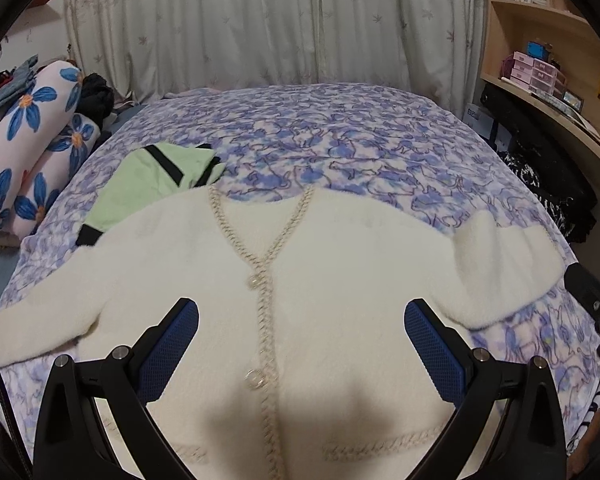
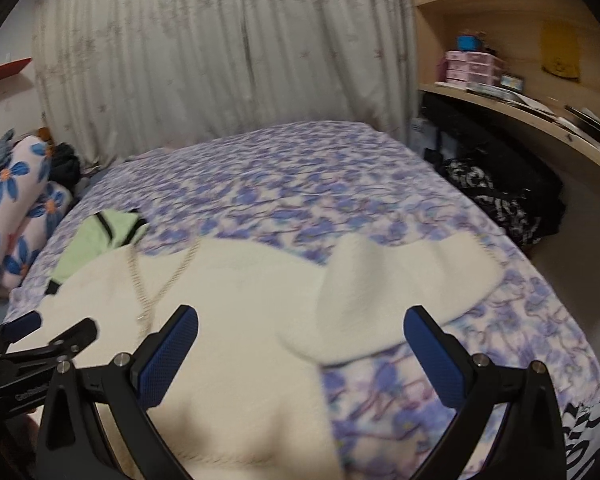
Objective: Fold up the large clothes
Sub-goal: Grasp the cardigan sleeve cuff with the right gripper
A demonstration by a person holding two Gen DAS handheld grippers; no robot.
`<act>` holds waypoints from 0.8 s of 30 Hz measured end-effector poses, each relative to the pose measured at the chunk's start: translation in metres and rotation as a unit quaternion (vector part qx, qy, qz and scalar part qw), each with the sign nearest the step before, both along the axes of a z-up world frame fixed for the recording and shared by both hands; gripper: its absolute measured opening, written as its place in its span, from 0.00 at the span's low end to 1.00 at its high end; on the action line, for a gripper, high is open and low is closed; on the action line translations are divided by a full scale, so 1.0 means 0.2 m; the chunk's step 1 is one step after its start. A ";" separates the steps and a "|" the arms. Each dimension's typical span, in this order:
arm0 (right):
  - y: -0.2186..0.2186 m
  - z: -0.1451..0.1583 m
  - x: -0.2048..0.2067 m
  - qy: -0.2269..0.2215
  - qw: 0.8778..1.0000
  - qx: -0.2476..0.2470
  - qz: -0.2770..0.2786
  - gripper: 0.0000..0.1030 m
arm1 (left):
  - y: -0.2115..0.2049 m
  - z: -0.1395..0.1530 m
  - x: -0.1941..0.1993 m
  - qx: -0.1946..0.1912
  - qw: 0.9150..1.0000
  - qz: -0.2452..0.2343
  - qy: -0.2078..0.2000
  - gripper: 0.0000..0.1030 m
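Observation:
A fluffy cream cardigan (image 1: 340,264) with braided trim and clear buttons lies front up on the bed, sleeves spread to both sides. Its right sleeve (image 1: 508,256) is bent back near the bed's edge. My left gripper (image 1: 302,316) hovers open over the cardigan's buttoned middle, holding nothing. In the right wrist view the same cardigan (image 2: 228,308) is blurred; my right gripper (image 2: 302,320) is open above its right side, by the bent sleeve (image 2: 400,280). The left gripper (image 2: 40,340) shows at the left edge there.
The bed has a purple-and-white patterned cover (image 1: 340,140). A folded green garment with black trim (image 1: 152,188) lies beside the cardigan's left shoulder. Flowered rolled bedding (image 1: 32,140) sits at the left. A wooden desk with shelves (image 1: 560,92) and dark clothing (image 1: 552,184) stand at the right. Curtains hang behind.

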State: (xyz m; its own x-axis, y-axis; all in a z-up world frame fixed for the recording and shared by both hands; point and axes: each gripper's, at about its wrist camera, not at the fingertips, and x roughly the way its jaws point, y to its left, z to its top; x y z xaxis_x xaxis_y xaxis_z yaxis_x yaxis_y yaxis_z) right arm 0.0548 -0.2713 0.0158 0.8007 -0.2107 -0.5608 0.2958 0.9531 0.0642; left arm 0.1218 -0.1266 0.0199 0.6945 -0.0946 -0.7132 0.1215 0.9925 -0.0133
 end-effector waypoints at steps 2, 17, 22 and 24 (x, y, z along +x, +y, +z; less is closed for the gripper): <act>-0.09 -0.01 0.03 0.000 1.000 0.011 -0.010 1.00 | -0.04 -0.01 0.04 -0.001 1.000 -0.001 -0.004 0.99; -0.80 -0.28 0.20 0.045 0.984 0.118 -0.126 0.97 | -0.33 -0.20 0.38 0.015 1.000 -0.004 -0.011 0.99; -1.10 -0.48 0.24 0.086 0.964 0.178 -0.180 0.74 | -0.39 -0.33 0.50 0.015 1.000 0.006 0.011 0.98; -1.19 -0.54 0.23 0.093 0.957 0.187 -0.204 0.71 | -0.40 -0.37 0.52 0.013 1.000 0.008 0.017 0.98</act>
